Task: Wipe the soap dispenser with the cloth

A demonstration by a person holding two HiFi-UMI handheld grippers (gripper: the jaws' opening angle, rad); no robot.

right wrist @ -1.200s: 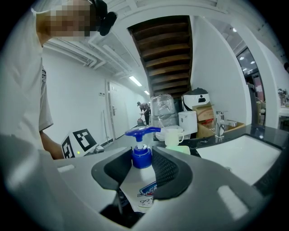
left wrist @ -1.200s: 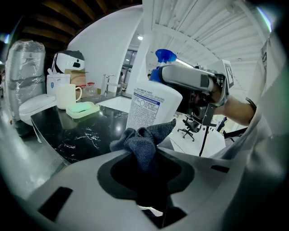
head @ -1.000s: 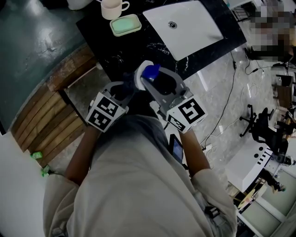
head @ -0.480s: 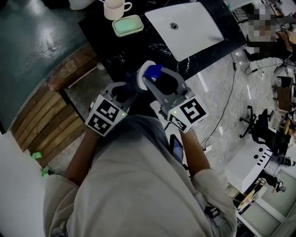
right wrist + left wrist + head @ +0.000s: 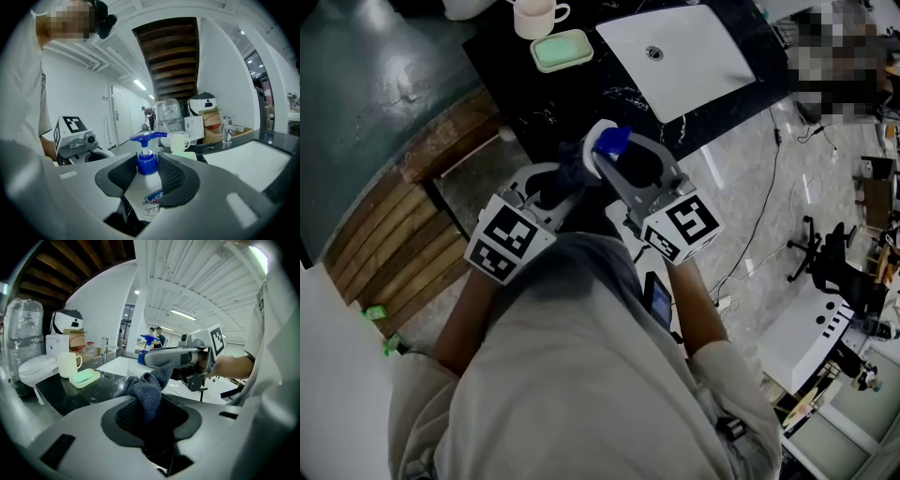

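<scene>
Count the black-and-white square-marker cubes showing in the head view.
2. One black-and-white marker cube sits on the left gripper, lower left of centre; the other cube sits on the right gripper, right of centre. None appears hidden.

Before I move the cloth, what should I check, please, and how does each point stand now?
1. Left gripper shut on the cloth: ok.
2. Right gripper shut on the soap dispenser: ok.
3. Enough cloth sticks out past the jaws for wiping: ok.
4. Pump head above the jaws, not pressed: ok.
5. Cloth touching the dispenser body: cannot tell.
</scene>
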